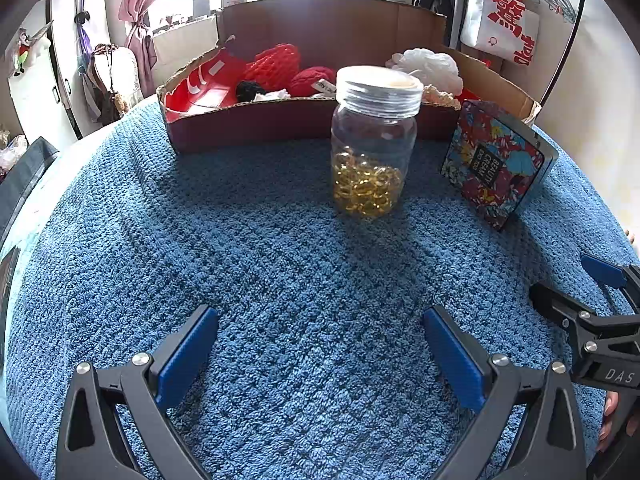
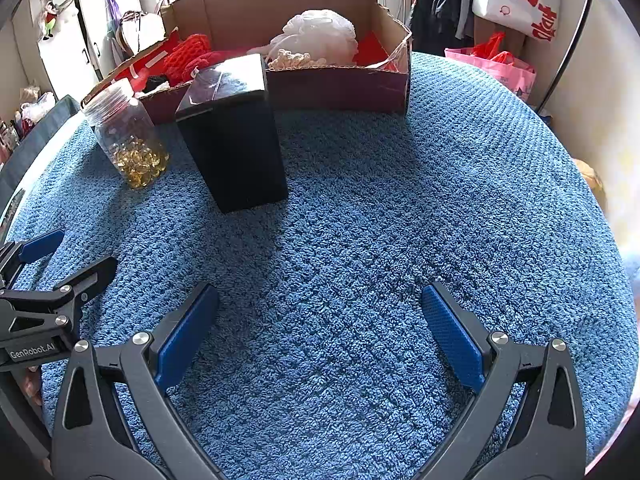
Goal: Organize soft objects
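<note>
A cardboard box (image 1: 280,124) (image 2: 340,88) stands at the back of the blue towel. In it lie red knitted pieces (image 1: 280,64) (image 2: 192,56), a small black soft piece (image 1: 248,89), a white mesh puff (image 1: 432,66) (image 2: 320,34) and a cream crocheted piece (image 2: 290,58). My left gripper (image 1: 320,320) is open and empty, low over the towel in front of the jar. My right gripper (image 2: 320,300) is open and empty over bare towel. Each gripper shows at the other view's edge.
A clear jar (image 1: 374,140) (image 2: 128,132) of yellow capsules stands in front of the box. A floral-printed box (image 1: 496,168), black from behind (image 2: 232,132), stands to its right. The blue towel (image 1: 280,264) (image 2: 440,200) covers the table. Bags and clothes hang behind.
</note>
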Demonstrator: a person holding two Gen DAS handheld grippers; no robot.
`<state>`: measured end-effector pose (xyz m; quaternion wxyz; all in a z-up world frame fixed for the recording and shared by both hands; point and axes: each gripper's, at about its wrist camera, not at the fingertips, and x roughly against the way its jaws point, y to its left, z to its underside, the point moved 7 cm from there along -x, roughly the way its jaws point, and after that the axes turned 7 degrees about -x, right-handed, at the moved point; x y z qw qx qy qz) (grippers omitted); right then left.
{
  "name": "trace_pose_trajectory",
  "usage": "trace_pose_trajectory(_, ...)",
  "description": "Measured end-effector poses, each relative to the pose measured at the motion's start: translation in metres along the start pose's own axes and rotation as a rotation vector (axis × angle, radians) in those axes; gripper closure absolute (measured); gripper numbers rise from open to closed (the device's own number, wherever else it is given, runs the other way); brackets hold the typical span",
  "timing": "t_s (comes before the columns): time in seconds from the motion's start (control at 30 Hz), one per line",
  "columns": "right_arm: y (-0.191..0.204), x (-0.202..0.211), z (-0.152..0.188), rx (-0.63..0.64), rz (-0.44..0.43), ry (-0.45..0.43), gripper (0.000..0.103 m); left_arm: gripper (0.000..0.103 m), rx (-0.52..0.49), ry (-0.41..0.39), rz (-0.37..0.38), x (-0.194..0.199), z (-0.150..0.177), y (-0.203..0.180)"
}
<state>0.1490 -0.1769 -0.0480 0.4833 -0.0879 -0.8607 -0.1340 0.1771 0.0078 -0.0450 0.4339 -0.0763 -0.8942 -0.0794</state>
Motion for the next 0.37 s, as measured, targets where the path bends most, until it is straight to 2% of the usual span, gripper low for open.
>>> trace_pose_trajectory(0.37, 0.001, -0.0005, 0.0, 0.004, 0.005, 0.001, 0.0, 0.0, 0.0, 0.0, 0.0, 0.0, 0.0, -0.0001)
